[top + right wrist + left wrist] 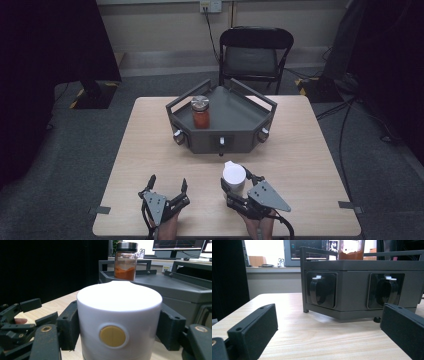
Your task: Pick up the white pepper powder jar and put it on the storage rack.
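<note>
Surface point(150, 150): pale wood, rectangular, near edge just under my wrists. Wide bare room along the left side and the right side; open strip between my claws and the grey tray.

Right claw point(235, 187): clamped on the white container point(234, 176), one black jaw on each flank. In the right gripper view the white container point(119, 322) sits upright between the jaws, a round yellow disc point(112, 336) facing the camera. Position: near-centre of the surface, right of middle, close to the near edge, well short of the tray. Whether its base touches the surface, cannot tell.

Left claw point(167, 184): jaws spread wide, nothing between them, near the front edge, left of the right claw and apart from it. In the left gripper view the jaws sit low over the wood, pointing at the tray's front.

Ahead: grey tray point(235, 112), angular, raised rails on its far sides, three knobs point(221, 142) along its front faces. It stands centre-far on the surface and blocks the straight path forward. Spice jar point(200, 112), orange-red contents, metal lid, upright on the tray's left part.

Beyond the far edge: black chair point(255, 52), cables on the floor to the right.
</note>
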Demonstrator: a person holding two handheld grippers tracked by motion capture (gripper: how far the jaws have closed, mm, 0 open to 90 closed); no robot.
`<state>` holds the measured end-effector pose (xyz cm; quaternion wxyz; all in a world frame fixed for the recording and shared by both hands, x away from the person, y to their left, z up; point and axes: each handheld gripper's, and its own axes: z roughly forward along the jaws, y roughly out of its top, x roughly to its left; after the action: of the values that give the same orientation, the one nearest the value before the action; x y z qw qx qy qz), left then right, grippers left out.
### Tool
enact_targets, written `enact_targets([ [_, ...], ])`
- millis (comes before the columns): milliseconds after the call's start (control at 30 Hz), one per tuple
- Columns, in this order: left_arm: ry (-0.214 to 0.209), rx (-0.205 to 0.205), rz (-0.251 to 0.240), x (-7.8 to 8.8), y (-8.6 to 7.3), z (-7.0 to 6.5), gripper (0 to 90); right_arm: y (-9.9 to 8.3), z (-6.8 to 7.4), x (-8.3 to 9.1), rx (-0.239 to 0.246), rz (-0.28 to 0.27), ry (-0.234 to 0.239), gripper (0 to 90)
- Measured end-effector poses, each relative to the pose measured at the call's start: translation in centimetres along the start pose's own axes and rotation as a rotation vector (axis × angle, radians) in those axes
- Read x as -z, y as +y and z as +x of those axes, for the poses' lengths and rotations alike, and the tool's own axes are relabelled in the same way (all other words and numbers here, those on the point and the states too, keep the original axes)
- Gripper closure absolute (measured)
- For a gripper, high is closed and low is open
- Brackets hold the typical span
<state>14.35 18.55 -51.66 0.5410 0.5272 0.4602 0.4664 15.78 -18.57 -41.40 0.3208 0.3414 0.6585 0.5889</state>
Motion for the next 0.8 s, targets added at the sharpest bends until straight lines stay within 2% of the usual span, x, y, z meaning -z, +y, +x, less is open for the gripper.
enact_targets([
  [100,0.000,0.000,0.000,0.0,0.0,0.0,0.7,0.9,-0.4,-0.6,0.016,0.006,0.001,30.2],
  [267,0.000,0.000,0.000,0.0,0.0,0.0,0.7,2.1,-1.7,-1.5,0.011,0.006,0.014,30.3],
  [800,0.000,0.000,0.001,0.0,0.0,0.0,0.7,5.3,-3.9,-4.0,0.010,0.004,-0.019,30.2],
])
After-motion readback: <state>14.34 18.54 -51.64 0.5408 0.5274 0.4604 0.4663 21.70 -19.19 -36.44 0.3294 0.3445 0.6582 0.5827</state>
